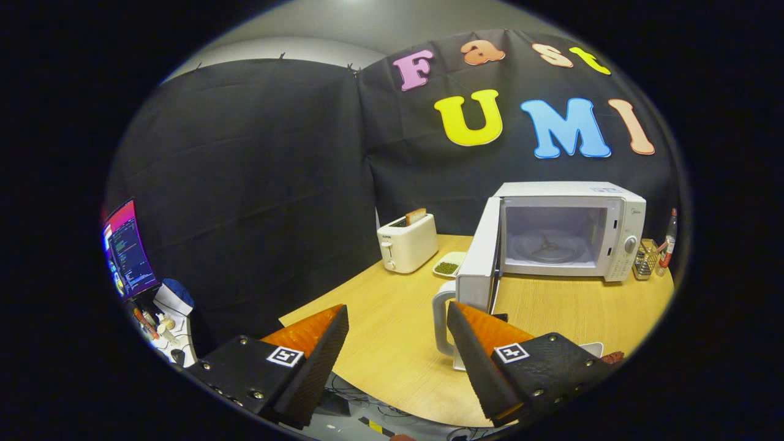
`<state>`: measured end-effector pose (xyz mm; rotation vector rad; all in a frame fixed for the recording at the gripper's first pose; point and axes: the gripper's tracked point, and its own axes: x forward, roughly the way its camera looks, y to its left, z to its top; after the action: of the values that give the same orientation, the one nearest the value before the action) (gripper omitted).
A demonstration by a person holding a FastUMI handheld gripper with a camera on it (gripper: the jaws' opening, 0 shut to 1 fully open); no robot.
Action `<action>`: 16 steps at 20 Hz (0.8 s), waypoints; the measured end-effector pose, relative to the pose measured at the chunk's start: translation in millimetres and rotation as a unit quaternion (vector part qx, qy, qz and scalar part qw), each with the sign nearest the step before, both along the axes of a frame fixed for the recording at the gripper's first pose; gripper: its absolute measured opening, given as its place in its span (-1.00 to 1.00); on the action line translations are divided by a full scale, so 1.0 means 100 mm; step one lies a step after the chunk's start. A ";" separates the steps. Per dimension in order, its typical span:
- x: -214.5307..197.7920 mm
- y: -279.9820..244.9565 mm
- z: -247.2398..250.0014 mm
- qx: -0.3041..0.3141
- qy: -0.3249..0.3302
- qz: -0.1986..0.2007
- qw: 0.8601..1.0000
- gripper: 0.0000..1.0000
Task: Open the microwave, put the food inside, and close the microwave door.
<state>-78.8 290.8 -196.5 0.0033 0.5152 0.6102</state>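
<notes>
A white microwave (569, 229) stands at the back right of the wooden table (392, 331), well beyond my fingers. Its door (481, 260) hangs wide open to the left, and the turntable (551, 245) inside is bare. My gripper (398, 324) is open over the table's near edge with nothing between the fingers. A white plate edge with something reddish-brown (606, 355) peeks out just behind the right finger (484, 349); what the food is I cannot tell.
A white kettle (444, 324) stands just ahead of the right finger, below the open door. A white toaster (407, 243) holding a bread slice sits back left, a small dish of green bits (448, 265) beside it. A wire holder and bottle (655, 254) stand right of the microwave.
</notes>
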 end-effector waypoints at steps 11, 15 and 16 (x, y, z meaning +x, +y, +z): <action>0.46 -1.38 0.41 -0.013 -0.039 -0.091 0.995 0.95; 0.61 -2.00 0.23 -0.039 -0.030 -0.135 0.990 0.95; 0.64 -2.15 0.16 -0.042 -0.022 -0.145 0.988 0.95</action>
<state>-14.9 76.1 -180.2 -0.0150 0.4863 0.3027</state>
